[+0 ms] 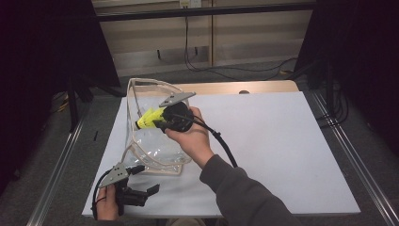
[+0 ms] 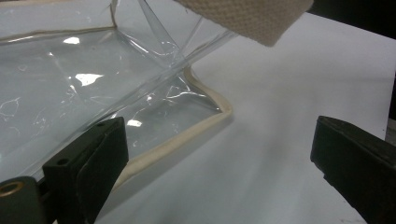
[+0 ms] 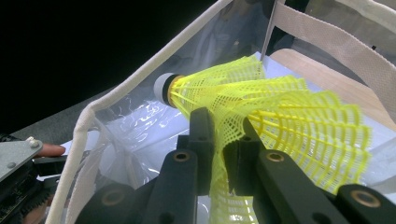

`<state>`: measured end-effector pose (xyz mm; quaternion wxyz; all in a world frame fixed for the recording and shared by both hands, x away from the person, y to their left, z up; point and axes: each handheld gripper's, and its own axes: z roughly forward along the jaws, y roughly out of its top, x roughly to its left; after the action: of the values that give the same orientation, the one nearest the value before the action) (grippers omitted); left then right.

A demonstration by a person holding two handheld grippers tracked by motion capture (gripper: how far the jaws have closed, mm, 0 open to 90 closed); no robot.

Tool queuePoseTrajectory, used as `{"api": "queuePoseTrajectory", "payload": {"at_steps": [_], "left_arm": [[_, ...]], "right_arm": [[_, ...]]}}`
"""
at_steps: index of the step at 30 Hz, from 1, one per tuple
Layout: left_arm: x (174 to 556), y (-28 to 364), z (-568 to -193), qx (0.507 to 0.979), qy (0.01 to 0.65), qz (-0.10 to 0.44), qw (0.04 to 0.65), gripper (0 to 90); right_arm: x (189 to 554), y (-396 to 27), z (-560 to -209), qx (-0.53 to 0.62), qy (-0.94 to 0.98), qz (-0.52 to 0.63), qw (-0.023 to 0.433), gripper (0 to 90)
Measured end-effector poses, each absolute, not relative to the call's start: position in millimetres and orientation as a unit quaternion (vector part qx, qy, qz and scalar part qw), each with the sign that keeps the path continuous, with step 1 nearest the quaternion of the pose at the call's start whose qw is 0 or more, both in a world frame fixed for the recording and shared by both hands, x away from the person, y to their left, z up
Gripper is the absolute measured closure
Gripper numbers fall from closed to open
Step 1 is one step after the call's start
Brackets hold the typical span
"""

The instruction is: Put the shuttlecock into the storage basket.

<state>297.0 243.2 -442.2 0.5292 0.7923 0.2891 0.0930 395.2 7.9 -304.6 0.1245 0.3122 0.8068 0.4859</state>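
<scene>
Pinching a yellow shuttlecock [image 3: 261, 107] by its skirt, the right tool [image 3: 223, 140] aims it into the clear bag [image 1: 155, 141] at centre-left, while the left tool [image 2: 219, 163] waits open at the bag's corner, lower left.

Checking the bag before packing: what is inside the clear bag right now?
Through the clear bag only the white table shows. The right tongs hold a yellow shuttlecock at its mouth. They cover part of the inside.
</scene>
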Motion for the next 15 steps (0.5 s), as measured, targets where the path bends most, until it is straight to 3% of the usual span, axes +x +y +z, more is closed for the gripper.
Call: {"api": "queuePoseTrajectory", "payload": {"at_steps": [15], "left_arm": [[296,243,-442,0.788,0.296,0.102,0.531,3.8]], "right_arm": [[400,19,-310,0.315,0.810,0.476,0.132,81.9]]}}
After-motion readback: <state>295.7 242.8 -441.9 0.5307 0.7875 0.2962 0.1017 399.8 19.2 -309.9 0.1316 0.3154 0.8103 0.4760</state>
